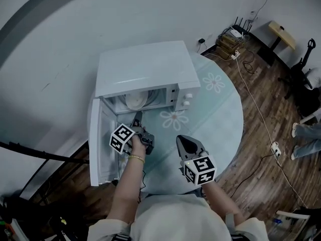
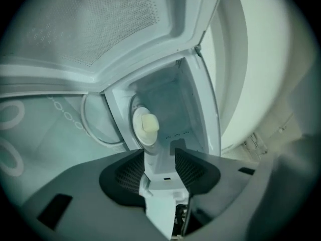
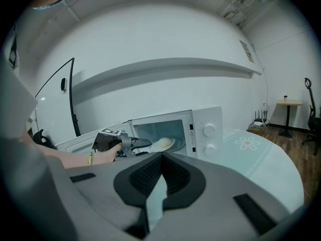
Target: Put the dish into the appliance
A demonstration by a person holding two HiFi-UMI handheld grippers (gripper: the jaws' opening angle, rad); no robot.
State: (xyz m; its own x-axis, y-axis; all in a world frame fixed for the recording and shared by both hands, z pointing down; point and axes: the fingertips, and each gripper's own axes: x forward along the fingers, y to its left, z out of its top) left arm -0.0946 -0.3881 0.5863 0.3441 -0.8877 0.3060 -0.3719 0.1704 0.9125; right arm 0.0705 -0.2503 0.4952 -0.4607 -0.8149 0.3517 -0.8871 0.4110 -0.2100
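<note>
The white microwave (image 1: 145, 69) stands on the round table with its door (image 1: 100, 144) swung wide open to the left. A pale dish (image 1: 135, 100) with a cream lump on it rests inside the cavity, also seen in the left gripper view as the dish (image 2: 145, 125) and in the right gripper view as the dish (image 3: 163, 144). My left gripper (image 1: 137, 116) sits just in front of the opening, jaws open, nothing between the pads (image 2: 193, 167). My right gripper (image 1: 186, 140) hovers over the table to the right, shut and empty; its jaw tips (image 3: 161, 172) meet.
The glass-topped table (image 1: 220, 109) carries flower prints (image 1: 214, 82). The microwave's knobs (image 1: 186, 100) face me at its right front. Cables and a power strip (image 1: 275, 148) lie on the wood floor at right, beside a person's legs (image 1: 306, 139). A white wall runs behind.
</note>
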